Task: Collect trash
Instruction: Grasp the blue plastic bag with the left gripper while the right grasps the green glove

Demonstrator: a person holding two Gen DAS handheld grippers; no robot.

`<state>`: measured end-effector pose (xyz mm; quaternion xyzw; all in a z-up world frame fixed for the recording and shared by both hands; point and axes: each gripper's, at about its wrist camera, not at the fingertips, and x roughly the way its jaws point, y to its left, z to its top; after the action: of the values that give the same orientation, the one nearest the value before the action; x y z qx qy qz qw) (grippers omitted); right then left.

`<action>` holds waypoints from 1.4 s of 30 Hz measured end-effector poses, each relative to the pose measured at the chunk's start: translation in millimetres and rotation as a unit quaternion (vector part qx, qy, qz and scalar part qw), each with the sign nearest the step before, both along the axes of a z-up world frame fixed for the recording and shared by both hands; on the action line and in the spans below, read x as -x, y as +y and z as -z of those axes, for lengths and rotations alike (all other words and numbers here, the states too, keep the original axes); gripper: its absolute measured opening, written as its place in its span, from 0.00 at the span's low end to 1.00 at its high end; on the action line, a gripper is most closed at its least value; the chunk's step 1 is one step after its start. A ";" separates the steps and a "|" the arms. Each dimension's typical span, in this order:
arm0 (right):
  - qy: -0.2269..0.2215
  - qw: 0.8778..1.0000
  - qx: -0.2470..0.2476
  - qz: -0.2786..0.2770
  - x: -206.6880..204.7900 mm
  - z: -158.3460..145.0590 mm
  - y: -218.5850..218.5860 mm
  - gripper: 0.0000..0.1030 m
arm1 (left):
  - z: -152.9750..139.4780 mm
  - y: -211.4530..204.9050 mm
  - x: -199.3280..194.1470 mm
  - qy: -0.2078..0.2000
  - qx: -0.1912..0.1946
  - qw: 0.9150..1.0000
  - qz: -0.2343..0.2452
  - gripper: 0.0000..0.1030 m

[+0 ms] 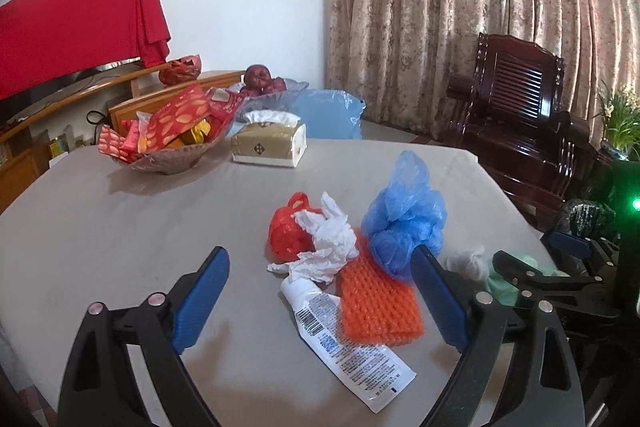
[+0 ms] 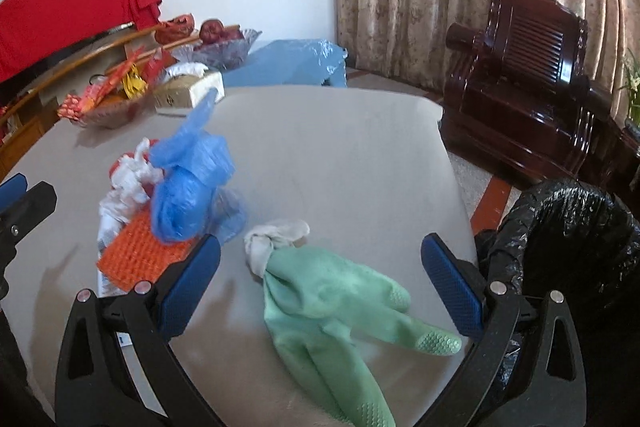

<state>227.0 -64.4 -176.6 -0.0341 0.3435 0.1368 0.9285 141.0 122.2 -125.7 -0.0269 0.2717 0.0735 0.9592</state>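
Observation:
Trash lies on the grey table: a red plastic bag, crumpled white tissue, an orange foam net, a white tube and a blue plastic bag. My left gripper is open just above and around the tube and net. In the right wrist view a green rubber glove with a knotted white cuff lies between the open fingers of my right gripper. The blue bag and the orange net sit to its left.
A bin lined with a black bag stands off the table's right edge. A bowl of red packets and a tissue box sit at the table's far side. A dark wooden chair stands by the curtain.

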 end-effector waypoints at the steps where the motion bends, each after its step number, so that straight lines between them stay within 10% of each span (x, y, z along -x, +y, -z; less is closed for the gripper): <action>1: 0.004 1.000 0.001 0.000 -1.9 3.7 -0.1 0.95 | 2.2 2.3 -1.7 0.002 0.001 1.000 -0.001 0.87; 11: 0.065 0.998 0.005 -0.017 -18.3 23.4 6.0 0.80 | 11.6 3.4 -12.1 0.016 0.003 1.000 -0.001 0.87; 19: 0.084 0.993 -0.013 -0.083 -13.6 25.3 15.6 0.24 | 9.9 -4.9 -20.2 0.015 0.006 1.000 0.013 0.87; 42: 0.034 0.997 -0.068 -0.021 -48.9 -26.0 -48.8 0.22 | 24.9 -70.2 -117.2 0.043 -0.023 0.997 0.066 0.66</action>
<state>276.0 -113.2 -150.6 0.0262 0.3640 0.1800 0.9135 258.2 52.0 -150.6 0.0168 0.3121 0.0175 0.9497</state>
